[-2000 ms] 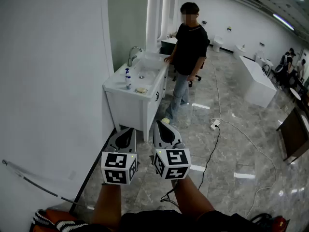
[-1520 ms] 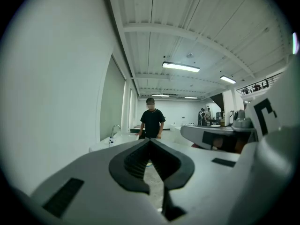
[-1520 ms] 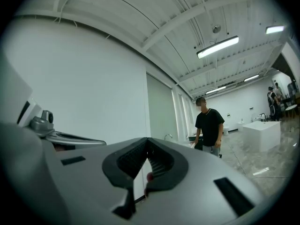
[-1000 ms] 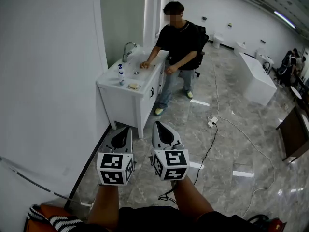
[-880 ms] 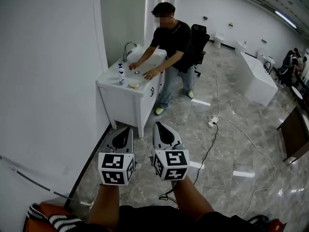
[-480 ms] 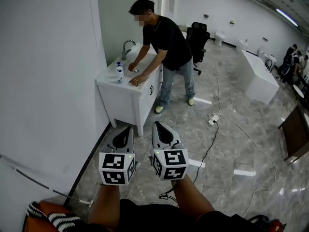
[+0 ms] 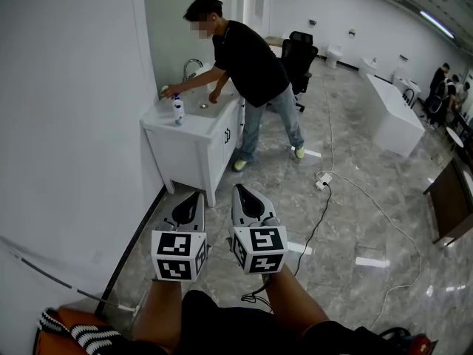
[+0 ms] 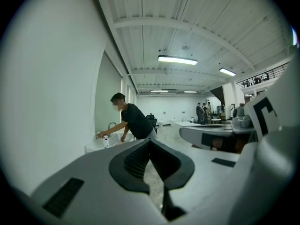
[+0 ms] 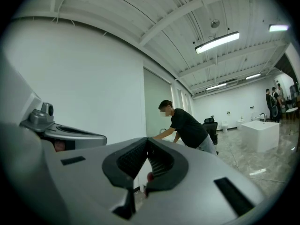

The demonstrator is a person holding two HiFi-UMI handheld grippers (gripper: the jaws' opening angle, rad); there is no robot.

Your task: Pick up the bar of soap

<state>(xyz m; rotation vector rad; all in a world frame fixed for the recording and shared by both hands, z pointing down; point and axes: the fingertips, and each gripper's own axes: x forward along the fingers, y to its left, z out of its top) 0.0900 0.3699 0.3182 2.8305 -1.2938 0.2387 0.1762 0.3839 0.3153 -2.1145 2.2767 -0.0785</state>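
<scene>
Sink cabinet (image 7: 194, 137), soap indiscernible, stands well ahead of closed, empty left tool (image 7: 194, 194) and right tool (image 7: 240, 189).

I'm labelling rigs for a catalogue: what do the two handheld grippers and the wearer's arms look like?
Both the left gripper and right gripper have pale grey shells tapering to a point, dark ribbed pads, and a rear cube of black-and-white square markers. The forearms are bare, no sleeves.
</scene>
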